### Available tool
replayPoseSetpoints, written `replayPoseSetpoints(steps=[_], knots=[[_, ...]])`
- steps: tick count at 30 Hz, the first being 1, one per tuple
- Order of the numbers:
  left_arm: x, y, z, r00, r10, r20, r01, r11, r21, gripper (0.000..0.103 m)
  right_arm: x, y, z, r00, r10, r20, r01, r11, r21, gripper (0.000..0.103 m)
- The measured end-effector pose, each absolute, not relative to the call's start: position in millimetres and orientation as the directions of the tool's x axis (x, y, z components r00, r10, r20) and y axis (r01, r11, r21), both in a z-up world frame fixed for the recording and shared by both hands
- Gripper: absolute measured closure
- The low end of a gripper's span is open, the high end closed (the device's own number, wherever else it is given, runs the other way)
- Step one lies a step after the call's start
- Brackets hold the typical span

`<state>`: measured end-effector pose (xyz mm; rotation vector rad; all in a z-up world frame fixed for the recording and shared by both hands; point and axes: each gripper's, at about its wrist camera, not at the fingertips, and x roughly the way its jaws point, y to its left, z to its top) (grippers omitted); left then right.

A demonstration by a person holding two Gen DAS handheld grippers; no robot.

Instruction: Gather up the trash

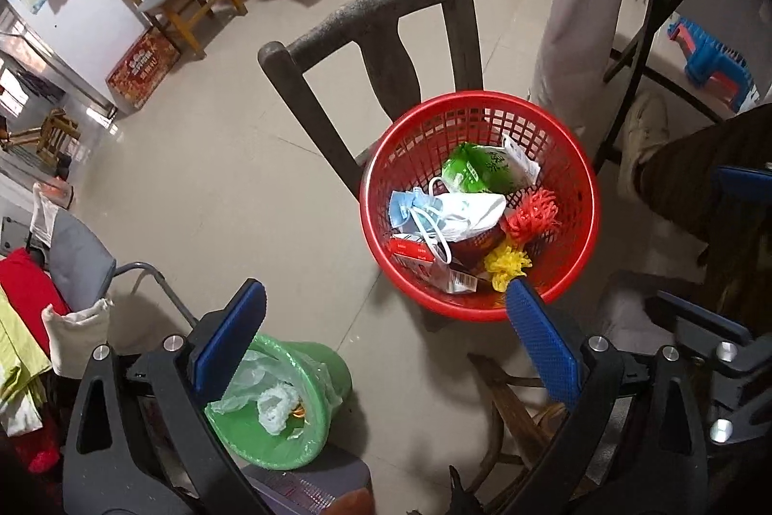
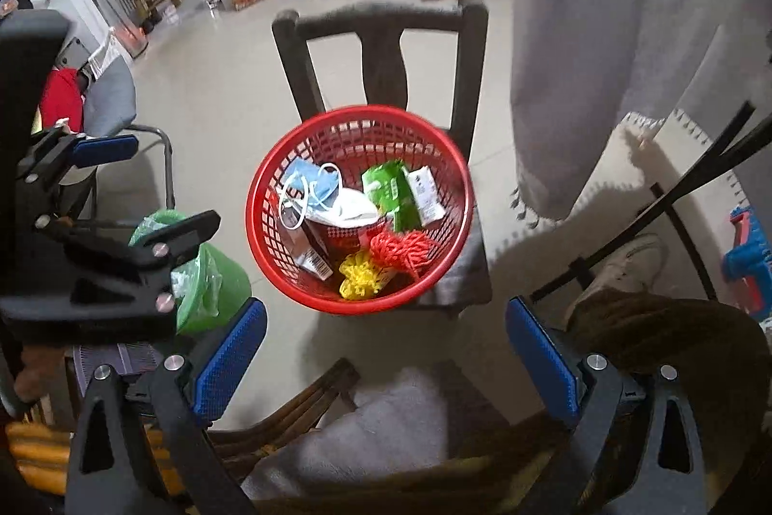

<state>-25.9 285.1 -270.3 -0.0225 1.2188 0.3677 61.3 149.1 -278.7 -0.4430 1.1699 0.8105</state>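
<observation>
A red mesh basket [image 1: 376,220] [image 2: 263,225] stands on the seat of a dark wooden chair [image 1: 371,27] [image 2: 381,32]. It holds trash: a green packet [image 1: 470,170] [image 2: 388,189], a blue face mask [image 1: 403,211] [image 2: 309,182], a white mask [image 1: 470,213], red netting [image 1: 533,215] [image 2: 403,249], yellow netting [image 1: 506,266] [image 2: 359,273] and a red-and-white box [image 1: 415,252]. A green bin [image 1: 284,399] [image 2: 212,288] with a clear liner stands on the floor to the left, holding a white foam net [image 1: 275,406]. My left gripper [image 1: 386,341] is open and empty, above the floor between bin and basket. My right gripper [image 2: 386,351] is open and empty, in front of the basket.
A grey-cushioned wooden chair [image 2: 386,423] is right below the grippers. A folding chair with clothes [image 1: 77,259] stands at the left. Hanging white cloth [image 2: 603,56], a black rack [image 1: 641,47], a blue plastic stool [image 1: 709,56] and the person's shoe [image 2: 622,269] are at the right.
</observation>
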Motion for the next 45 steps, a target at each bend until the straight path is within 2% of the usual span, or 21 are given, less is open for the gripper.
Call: replayPoseSetpoints(steps=[9, 45], knots=[[-26, 299, -277, 0.262, 0.233, -0.936, -0.349, 0.928, 0.133, 0.007, 73, 158, -294, 0.116, 0.294, -0.949, -0.735, 0.668, 0.116, 0.006], [-24, 285, -278, 0.258, 0.267, -0.929, -0.299, 0.936, 0.186, 0.007, 74, 153, -294, 0.123, 0.287, -0.95, -0.736, 0.669, 0.107, 0.006]])
